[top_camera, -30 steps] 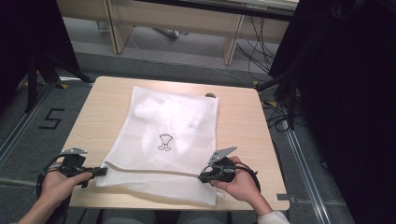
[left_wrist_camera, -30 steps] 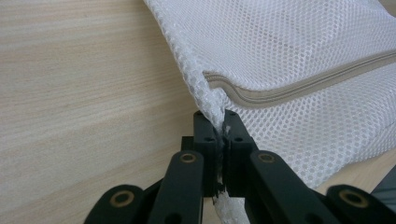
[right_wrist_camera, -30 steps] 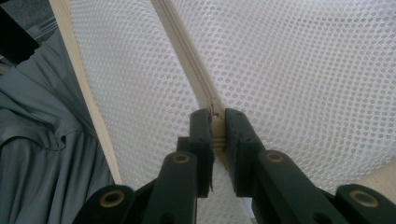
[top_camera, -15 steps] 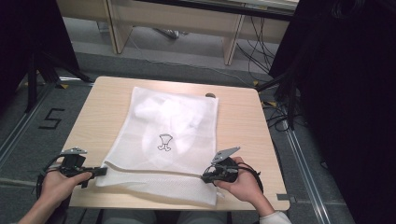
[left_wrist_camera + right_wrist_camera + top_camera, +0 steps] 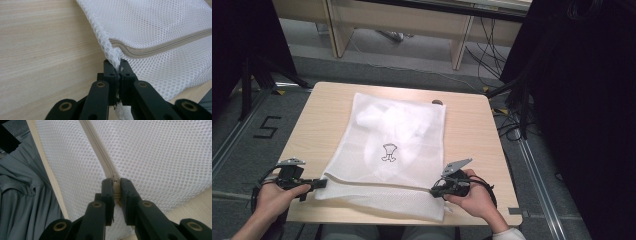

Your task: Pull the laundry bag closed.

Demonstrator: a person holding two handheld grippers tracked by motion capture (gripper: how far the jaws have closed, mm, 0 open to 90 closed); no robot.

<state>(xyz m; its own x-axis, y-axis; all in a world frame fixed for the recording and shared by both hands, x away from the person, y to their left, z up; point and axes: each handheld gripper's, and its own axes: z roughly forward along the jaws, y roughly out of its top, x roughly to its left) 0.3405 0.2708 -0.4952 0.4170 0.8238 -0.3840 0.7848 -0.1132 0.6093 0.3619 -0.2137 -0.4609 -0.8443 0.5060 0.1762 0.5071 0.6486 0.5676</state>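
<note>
A white mesh laundry bag [image 5: 389,150] lies flat on the wooden table [image 5: 472,130], with a white garment bearing a small dark print [image 5: 388,151] inside. A beige zipper [image 5: 377,182] runs along its near edge. My left gripper [image 5: 323,183] is shut on the bag's near left corner; in the left gripper view the mesh edge [image 5: 113,53] is pinched between the jaws at my left gripper [image 5: 117,66]. My right gripper [image 5: 436,191] is shut on the zipper's right end; in the right gripper view my right gripper [image 5: 115,185] clamps the zipper pull [image 5: 115,191] at the end of the zipper [image 5: 96,147].
A small dark object [image 5: 437,102] sits at the table's far edge by the bag. Wooden desk legs [image 5: 334,30] and cables [image 5: 484,55] stand on the floor beyond. A "5" mark [image 5: 268,127] is on the floor at left. Black curtains [image 5: 582,100] hang at right.
The right hand has shifted slightly to the right along the near edge with the zipper end. The left hand has stayed put.
</note>
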